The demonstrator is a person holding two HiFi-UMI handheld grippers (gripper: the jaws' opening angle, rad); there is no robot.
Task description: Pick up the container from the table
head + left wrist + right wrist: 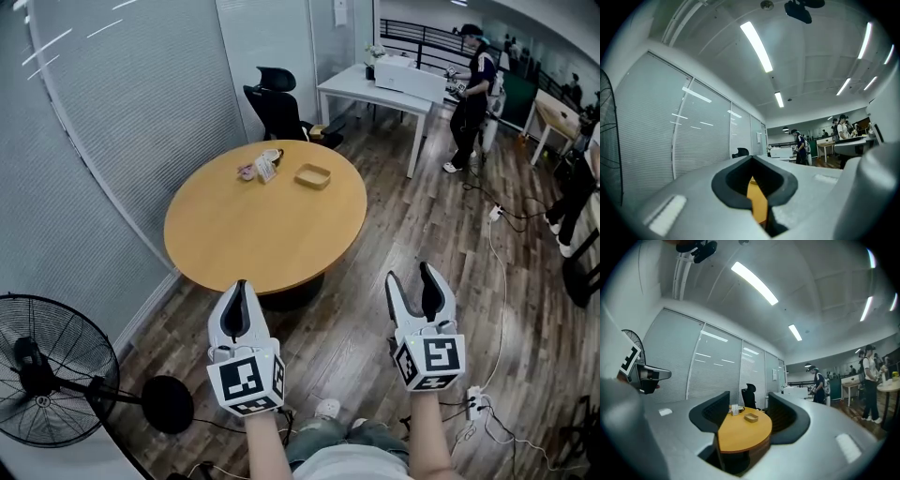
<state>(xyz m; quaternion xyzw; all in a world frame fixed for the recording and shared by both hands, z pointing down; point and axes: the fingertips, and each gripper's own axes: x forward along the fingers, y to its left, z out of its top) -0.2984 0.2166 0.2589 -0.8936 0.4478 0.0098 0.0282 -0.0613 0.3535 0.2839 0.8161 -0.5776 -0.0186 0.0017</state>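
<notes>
**Two hand-held grippers raised short of the bench, one container on its far side**

Two hand-held grippers showed in the head view, both held over the wooden floor on the near side of one round bench (253,234). The left hand-held gripper (241,292) had its jaws pressed together. The right hand-held gripper (415,286) had its jaws spread, gripping nothing.

One container (313,175), a shallow tan tray, sat on the bench towards its far edge, well apart from both grippers. One cluster of small items (260,168) lay just to its left. Beyond the bench stood one black office chair (277,103) and one white desk (375,89), with one person (469,94) standing at the desk's far end. One black fan (47,370) stood on the floor at the lower left.

The right gripper view framed the whole bench top between its spread jaws, with the container and the small items on it and the chair behind. The left gripper view gave only a thin orange strip of bench through the slit of its closed jaws, and the container did not appear there. Only the head view showed both grippers whole, side by side.
</notes>
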